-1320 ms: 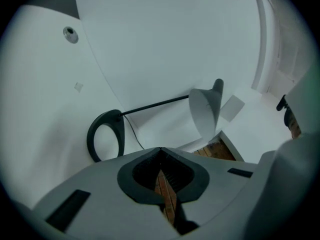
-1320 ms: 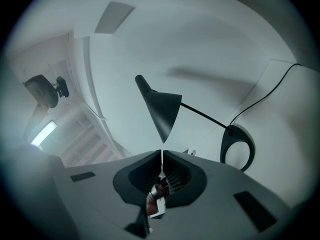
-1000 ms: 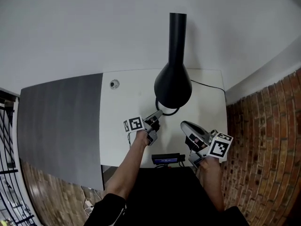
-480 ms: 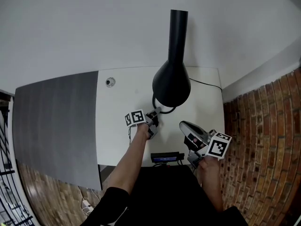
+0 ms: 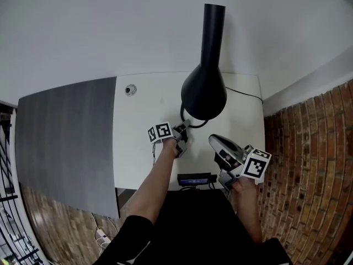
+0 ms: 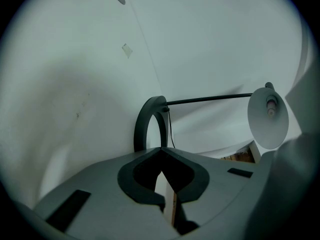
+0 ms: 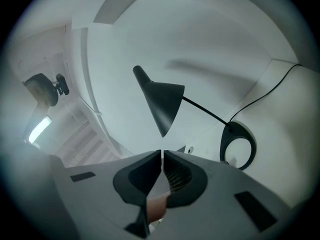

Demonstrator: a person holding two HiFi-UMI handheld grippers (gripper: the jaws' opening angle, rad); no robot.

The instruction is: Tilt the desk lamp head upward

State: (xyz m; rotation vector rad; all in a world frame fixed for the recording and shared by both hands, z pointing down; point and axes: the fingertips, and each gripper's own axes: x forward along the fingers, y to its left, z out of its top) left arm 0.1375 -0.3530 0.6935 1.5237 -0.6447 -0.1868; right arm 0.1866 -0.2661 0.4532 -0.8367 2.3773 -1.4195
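Left tongs [image 5: 183,129], beside the lamp's ring base [image 6: 141,126], and right tongs [image 5: 218,143], nearer the surface's [image 5: 138,148] front edge, are both shut tight and empty; lamp head [image 5: 204,93] untouched, whole tilt remains.

The left gripper [image 5: 184,128] moved in across the desk [image 5: 138,142] toward the desk lamp's ring base [image 6: 141,129]. It went from a little short of the ring to just beside its near edge, and the person's forearm [image 5: 157,175] reached further forward with it.
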